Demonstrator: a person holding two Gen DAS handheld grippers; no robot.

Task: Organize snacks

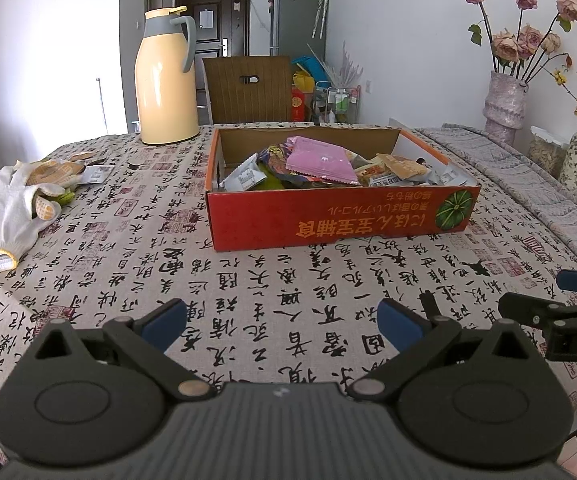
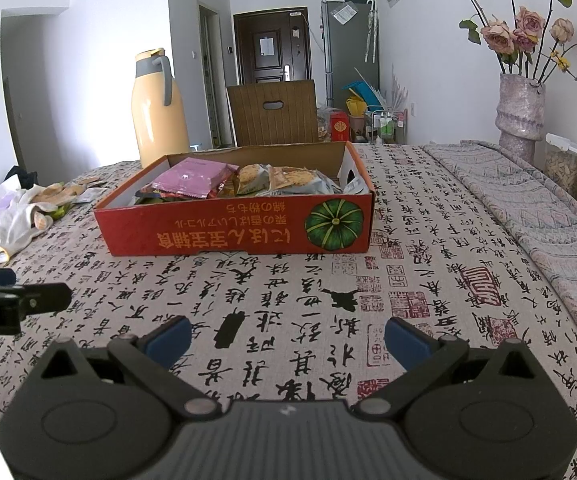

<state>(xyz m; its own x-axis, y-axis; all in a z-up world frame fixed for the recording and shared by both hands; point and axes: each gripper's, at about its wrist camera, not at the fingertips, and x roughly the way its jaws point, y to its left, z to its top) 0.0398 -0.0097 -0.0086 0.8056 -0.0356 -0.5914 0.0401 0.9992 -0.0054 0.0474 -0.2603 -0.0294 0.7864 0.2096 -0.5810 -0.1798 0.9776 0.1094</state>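
Note:
A red cardboard box (image 1: 336, 220) with a pumpkin picture stands on the table ahead; it also shows in the right wrist view (image 2: 232, 232). It holds several snack packets, with a pink packet (image 1: 320, 158) on top, also in the right wrist view (image 2: 196, 178). My left gripper (image 1: 282, 326) is open and empty, low over the cloth, well short of the box. My right gripper (image 2: 288, 342) is open and empty, also short of the box. Each gripper shows at the edge of the other's view: the right one (image 1: 568, 300), the left one (image 2: 12, 296).
A yellow thermos jug (image 1: 164, 80) stands behind the box at left. White work gloves (image 1: 12, 204) and small wrappers lie at the left edge. Vases with dried flowers (image 1: 504, 100) and a folded grey cloth (image 1: 528, 176) are at right. A brown chair (image 1: 248, 88) stands behind the table.

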